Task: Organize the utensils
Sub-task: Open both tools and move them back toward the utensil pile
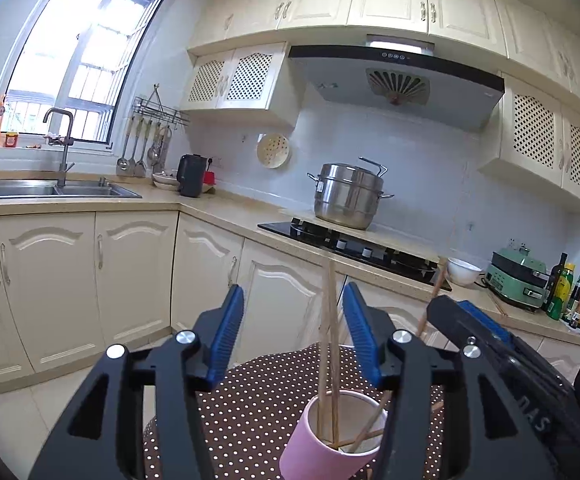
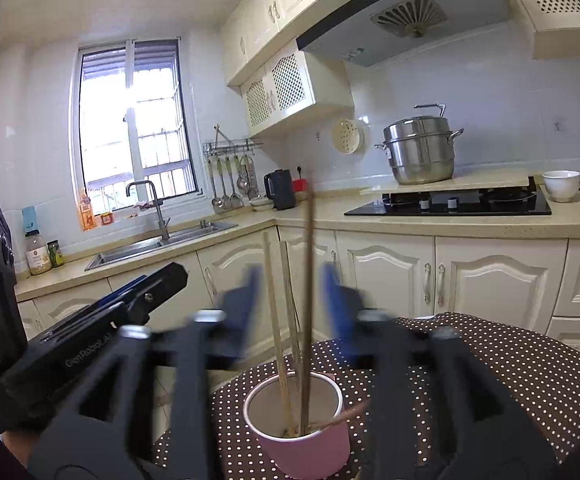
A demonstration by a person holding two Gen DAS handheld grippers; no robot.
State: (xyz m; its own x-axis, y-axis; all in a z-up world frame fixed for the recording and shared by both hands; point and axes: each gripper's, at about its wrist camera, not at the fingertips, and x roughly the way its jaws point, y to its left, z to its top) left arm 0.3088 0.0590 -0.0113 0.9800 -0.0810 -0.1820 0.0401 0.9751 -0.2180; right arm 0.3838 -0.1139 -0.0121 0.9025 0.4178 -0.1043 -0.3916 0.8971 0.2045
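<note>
A pink cup (image 1: 310, 446) (image 2: 310, 450) with a white inside stands on a brown polka-dot tablecloth (image 1: 250, 400) (image 2: 490, 360). Several wooden chopsticks (image 1: 331, 320) (image 2: 309, 280) stand in it, leaning different ways. My left gripper (image 1: 293, 292) is open above the cup; two upright chopsticks rise between its blue pads without touching them. My right gripper (image 2: 292, 276), blurred, is also open, with chopsticks in the gap between its fingers and apart from them. Each gripper shows in the other's view: the right gripper (image 1: 470, 320) at the right, the left gripper (image 2: 150, 284) at the left.
Beyond the table runs an L-shaped kitchen counter with cream cabinets. On it are a black hob (image 1: 350, 246), a steel steamer pot (image 1: 346, 196) (image 2: 420, 152), a white bowl (image 1: 463, 271) (image 2: 561, 185), a green appliance (image 1: 518, 280), bottles (image 1: 570, 292) and a sink (image 1: 54, 190).
</note>
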